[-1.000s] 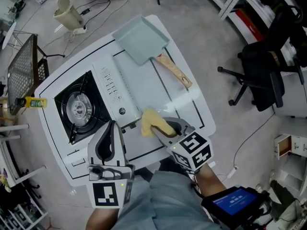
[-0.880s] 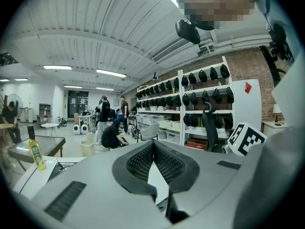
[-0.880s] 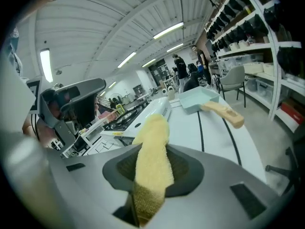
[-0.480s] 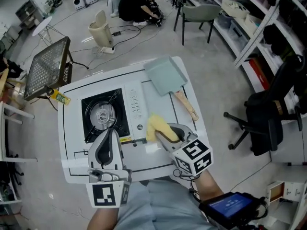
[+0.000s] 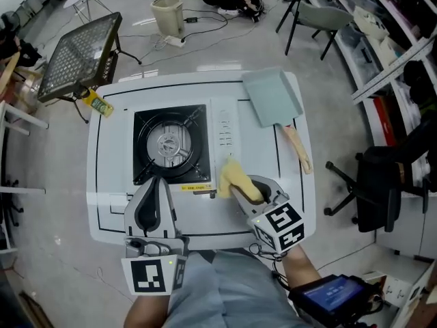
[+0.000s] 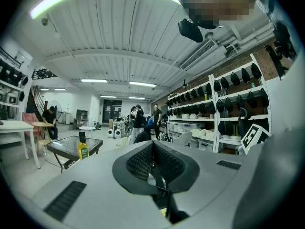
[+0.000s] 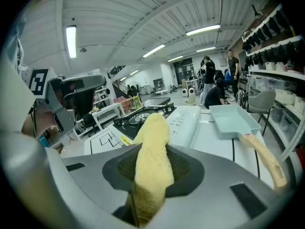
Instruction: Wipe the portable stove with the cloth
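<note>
Head view: both hands are held close to the body over the near edge of the table (image 5: 109, 214). The left gripper (image 5: 156, 183) is level. The right gripper (image 5: 247, 186) tilts down, with the yellow cloth (image 5: 234, 176) sticking out ahead of its jaws beside the portable stove (image 5: 179, 142). Left gripper view: the jaws are pressed together with nothing between them. Right gripper view: the jaws pinch the cloth, and the stove lies just beyond them, to the left.

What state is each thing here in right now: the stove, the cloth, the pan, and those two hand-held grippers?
Portable stove: no flame visible, nothing on the burner.
Cloth: bunched, pinched at one end, by the stove's near corner; contact unclear.
Pan: empty, flat on the table beside the stove.
Left hand-held gripper: shut, empty.
Right hand-held gripper: shut on the cloth.
</note>
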Demonstrator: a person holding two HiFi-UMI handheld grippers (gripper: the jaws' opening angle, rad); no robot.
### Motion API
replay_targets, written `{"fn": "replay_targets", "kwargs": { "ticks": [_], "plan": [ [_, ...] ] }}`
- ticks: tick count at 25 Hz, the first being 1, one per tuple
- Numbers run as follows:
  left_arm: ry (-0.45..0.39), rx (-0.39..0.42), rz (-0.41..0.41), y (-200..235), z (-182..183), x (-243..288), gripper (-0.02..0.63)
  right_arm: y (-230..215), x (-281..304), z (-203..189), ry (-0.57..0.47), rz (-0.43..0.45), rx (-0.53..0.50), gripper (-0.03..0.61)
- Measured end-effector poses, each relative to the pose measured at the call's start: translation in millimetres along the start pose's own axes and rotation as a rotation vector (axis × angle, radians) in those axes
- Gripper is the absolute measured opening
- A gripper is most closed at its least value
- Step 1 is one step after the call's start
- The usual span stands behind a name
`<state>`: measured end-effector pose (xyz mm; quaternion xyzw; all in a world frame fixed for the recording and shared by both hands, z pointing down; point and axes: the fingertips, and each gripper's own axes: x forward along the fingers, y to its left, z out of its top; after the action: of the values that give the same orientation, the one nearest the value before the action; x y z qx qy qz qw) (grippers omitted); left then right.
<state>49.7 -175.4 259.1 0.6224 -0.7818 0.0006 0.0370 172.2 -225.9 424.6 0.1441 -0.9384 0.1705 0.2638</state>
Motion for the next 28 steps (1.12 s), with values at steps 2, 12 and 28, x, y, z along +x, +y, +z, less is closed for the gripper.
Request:
{"fn": "replay_targets", "kwargs": {
  "ticks": [2, 12, 28],
  "plan": [
    [0.014, -0.008, -0.004, 10.3, -6.0, 5.3, 0.018, -0.6, 10.2, -4.8, 0.011, -0.012, 0.015, 0.127],
    [0.07, -0.029, -0.029, 48.5, -25.7, 30.6, 0.018, -24.3, 38.9, 16.0, -0.006, -0.102, 0.05, 0.127],
    [0.107, -0.061, -0.034, 88.5, -37.9, 59.9, 0.017, -63.3, 80.3, 51.4, -0.005, -0.173, 0.058, 0.127]
  ]
}}
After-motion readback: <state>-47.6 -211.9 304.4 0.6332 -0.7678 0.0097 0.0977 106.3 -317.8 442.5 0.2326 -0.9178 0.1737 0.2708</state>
